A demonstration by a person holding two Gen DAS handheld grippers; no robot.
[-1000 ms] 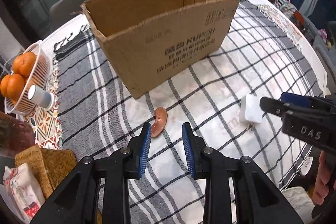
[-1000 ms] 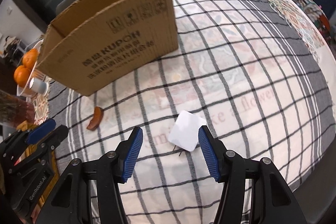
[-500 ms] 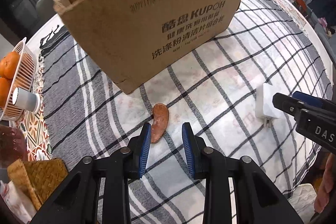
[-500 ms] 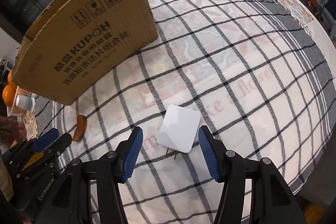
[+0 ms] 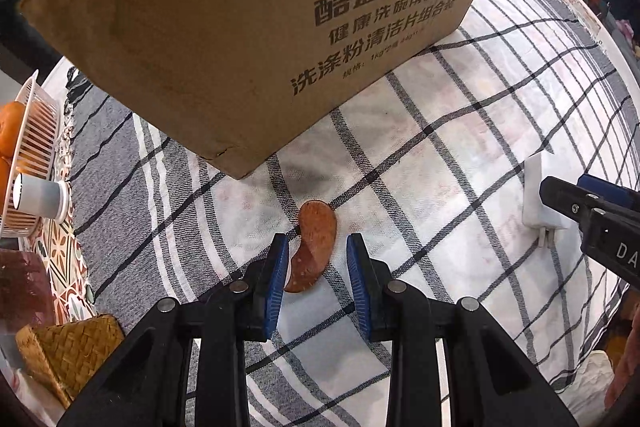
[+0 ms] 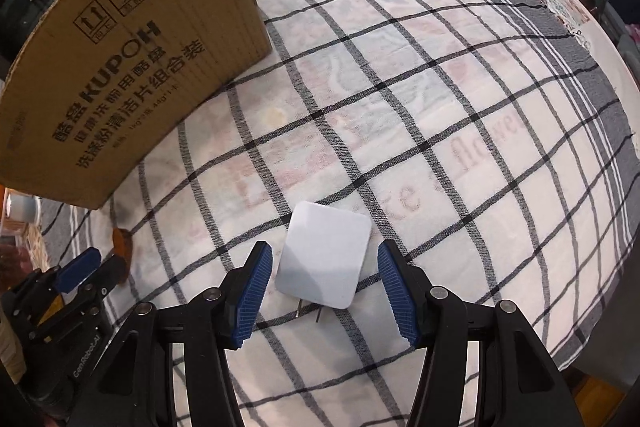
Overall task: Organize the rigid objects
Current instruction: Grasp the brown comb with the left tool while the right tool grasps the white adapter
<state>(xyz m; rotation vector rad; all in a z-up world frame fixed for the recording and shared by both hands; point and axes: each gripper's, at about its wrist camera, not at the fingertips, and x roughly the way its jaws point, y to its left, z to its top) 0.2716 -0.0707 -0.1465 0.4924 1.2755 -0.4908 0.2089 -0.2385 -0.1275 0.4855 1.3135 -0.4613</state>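
A brown curved flat piece [image 5: 312, 245] lies on the checked cloth in front of the cardboard box [image 5: 256, 11]. My left gripper [image 5: 318, 259] hangs over it, open, blue pads on either side of its lower end with gaps showing. A white plug adapter [image 6: 325, 258] lies flat with its two prongs toward me. My right gripper [image 6: 325, 285] straddles it, open, and neither pad touches it. The adapter [image 5: 538, 193] also shows at the right of the left wrist view, partly behind the right gripper. The brown piece [image 6: 121, 243] appears at the left of the right wrist view, next to the left gripper.
The box [image 6: 120, 67] stands close behind both grippers. At the table's left edge are a white basket [image 5: 34, 131] of oranges, a small white cylinder [image 5: 38, 195], a woven box [image 5: 70, 351] and a reddish jar [image 5: 22, 291]. Checked cloth [image 6: 460, 107] stretches right of the box.
Both grippers have come down toward the table. The brown piece now sits between the left pads, and the white adapter lies more fully between the right pads. Jaw widths look unchanged.
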